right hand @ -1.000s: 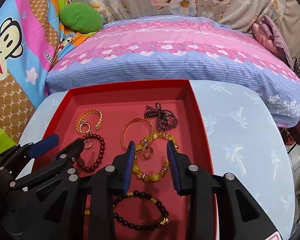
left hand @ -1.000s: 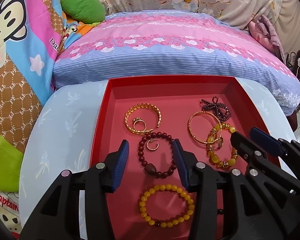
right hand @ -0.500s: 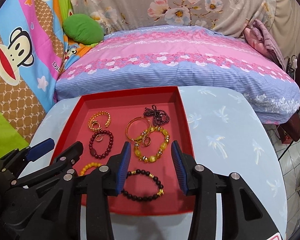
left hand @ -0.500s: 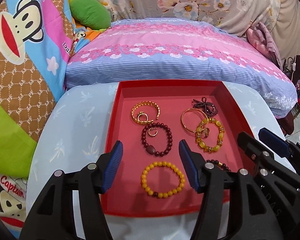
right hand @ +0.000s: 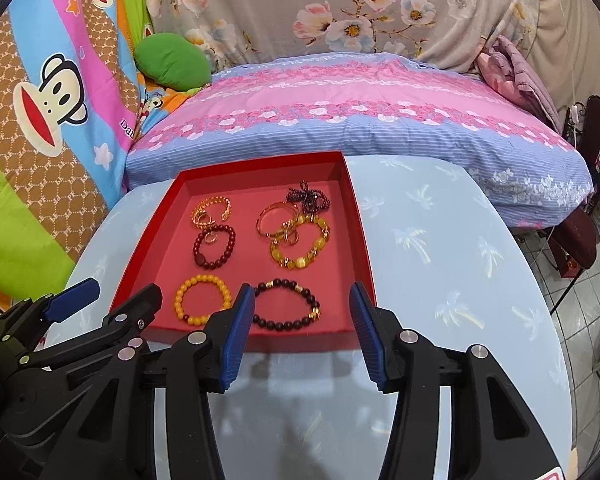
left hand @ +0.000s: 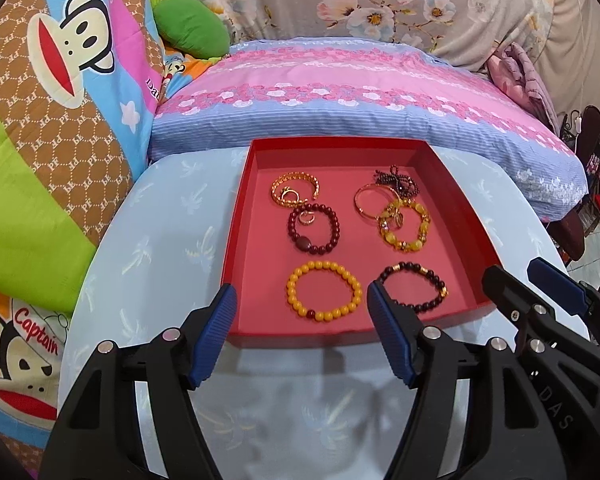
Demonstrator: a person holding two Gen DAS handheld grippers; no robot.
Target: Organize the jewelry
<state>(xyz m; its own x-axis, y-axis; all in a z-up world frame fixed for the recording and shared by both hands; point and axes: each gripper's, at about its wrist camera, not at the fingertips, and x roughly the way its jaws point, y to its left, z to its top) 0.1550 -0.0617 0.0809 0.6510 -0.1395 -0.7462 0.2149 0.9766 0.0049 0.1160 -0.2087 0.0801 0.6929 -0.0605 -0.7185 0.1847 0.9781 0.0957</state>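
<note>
A red tray (left hand: pixel 252 184) (right hand: pixel 360 216) on a pale blue table holds several bracelets: a yellow bead one (left hand: pixel 323 296) (right hand: pixel 202 298), a black bead one (left hand: pixel 416 292) (right hand: pixel 286 310), a dark red one (left hand: pixel 314 230) (right hand: pixel 215 246), an amber one (left hand: pixel 404 229) (right hand: pixel 300 248), gold bangles (left hand: pixel 294 193) (right hand: pixel 211 211) and a dark bead strand (left hand: pixel 398 182) (right hand: pixel 306 199). My left gripper (left hand: pixel 300 334) is open and empty before the tray's near edge. My right gripper (right hand: pixel 303 338) is open and empty beside it, and also shows in the left wrist view (left hand: pixel 540 292).
The round table (right hand: pixel 440 248) stands against a bed with a pink and blue cover (right hand: pixel 340 112). A green cushion (right hand: pixel 172 62) and cartoon blankets (left hand: pixel 40 120) lie at the left. Tiled floor (right hand: pixel 580 300) shows at the right.
Both grippers have drawn back and up from over the tray to its near edge. Their jaws have opened wider. The jewelry has not moved.
</note>
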